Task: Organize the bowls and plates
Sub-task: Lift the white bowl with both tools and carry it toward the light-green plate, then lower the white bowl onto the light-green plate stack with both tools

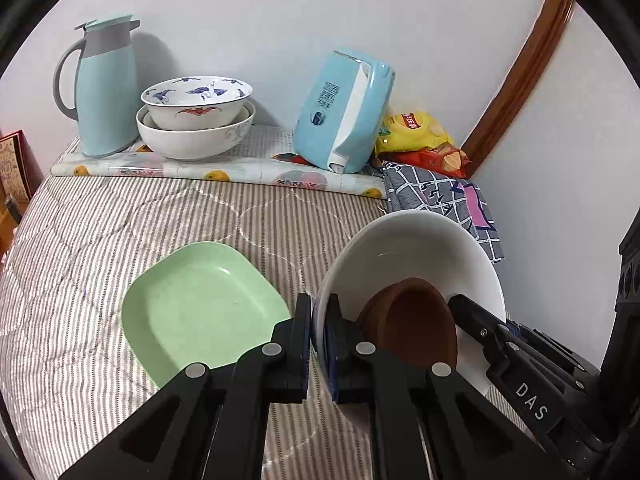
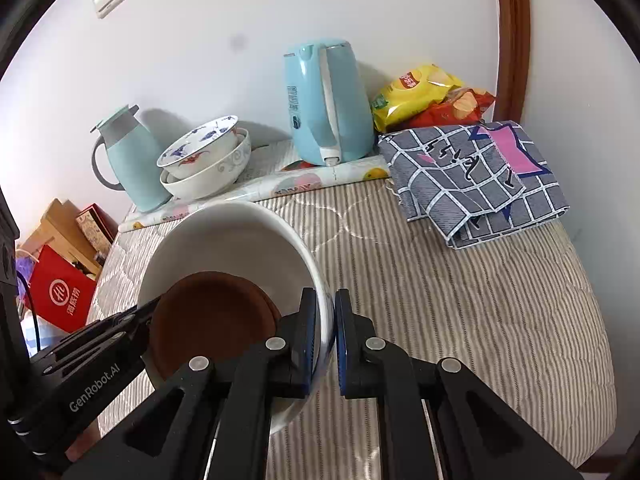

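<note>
A large white bowl is held tilted above a striped quilted bed, its rim pinched on opposite sides by both grippers. The left gripper is clamped on the bowl's left rim, one finger outside and one inside; the right gripper is clamped on the right rim in the same way. Inside the white bowl a small brown dish is seen lying tipped against the wall; it looks matte, round and shallow, and in the right view the brown dish fills the lower part of the bowl. A pale green plate, squarish with rounded corners and a smooth glossy surface, lies flat on the bed just left of the bowl. At the back, a blue-patterned bowl is nested in a wider white bowl with grey scrollwork, both glazed, standing on a fruit-print sheet. A teal jug stands beside them on the left, and a light blue kettle to the right. Snack bags and a folded checked cloth lie near the wall.
</note>
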`<state>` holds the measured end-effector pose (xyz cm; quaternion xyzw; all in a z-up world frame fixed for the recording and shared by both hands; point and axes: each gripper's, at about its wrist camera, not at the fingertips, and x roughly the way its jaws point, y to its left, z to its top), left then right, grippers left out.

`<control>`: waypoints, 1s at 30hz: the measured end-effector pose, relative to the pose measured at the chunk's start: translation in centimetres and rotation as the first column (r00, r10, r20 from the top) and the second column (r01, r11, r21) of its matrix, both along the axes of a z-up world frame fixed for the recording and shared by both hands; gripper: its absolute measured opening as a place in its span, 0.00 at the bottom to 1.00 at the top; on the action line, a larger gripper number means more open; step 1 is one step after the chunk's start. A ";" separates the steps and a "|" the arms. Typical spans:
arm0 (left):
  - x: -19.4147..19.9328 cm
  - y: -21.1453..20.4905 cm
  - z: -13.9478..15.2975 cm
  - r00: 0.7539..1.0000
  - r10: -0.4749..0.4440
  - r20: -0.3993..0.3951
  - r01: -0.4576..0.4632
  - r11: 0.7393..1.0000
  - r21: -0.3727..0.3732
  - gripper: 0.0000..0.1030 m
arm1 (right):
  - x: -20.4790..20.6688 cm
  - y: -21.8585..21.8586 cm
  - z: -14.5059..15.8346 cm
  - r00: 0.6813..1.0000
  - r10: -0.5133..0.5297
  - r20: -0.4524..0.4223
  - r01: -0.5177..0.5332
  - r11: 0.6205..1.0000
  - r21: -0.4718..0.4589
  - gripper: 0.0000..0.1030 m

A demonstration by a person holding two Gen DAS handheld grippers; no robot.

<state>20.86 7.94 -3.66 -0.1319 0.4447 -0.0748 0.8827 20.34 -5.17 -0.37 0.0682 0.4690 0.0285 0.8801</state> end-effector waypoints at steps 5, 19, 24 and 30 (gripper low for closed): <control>-0.2 1.2 -0.2 1.000 -0.007 -0.007 0.007 1.000 0.005 0.07 | -0.3 1.2 0.0 1.000 -0.006 0.002 0.006 1.000 0.000 0.09; 0.1 3.5 -1.2 0.999 -0.029 -0.034 0.029 1.000 -0.002 0.07 | -0.3 3.5 -1.1 0.999 -0.031 -0.014 0.031 1.000 0.000 0.09; -0.1 4.6 -1.4 0.999 -0.025 -0.033 0.024 1.000 -0.012 0.07 | -0.4 4.4 -1.2 1.000 -0.030 -0.011 0.029 1.000 -0.006 0.09; -0.5 6.2 -1.8 0.999 0.012 -0.032 -0.013 1.000 -0.017 0.07 | 0.0 5.7 -1.7 1.000 0.003 -0.014 -0.003 1.000 0.006 0.09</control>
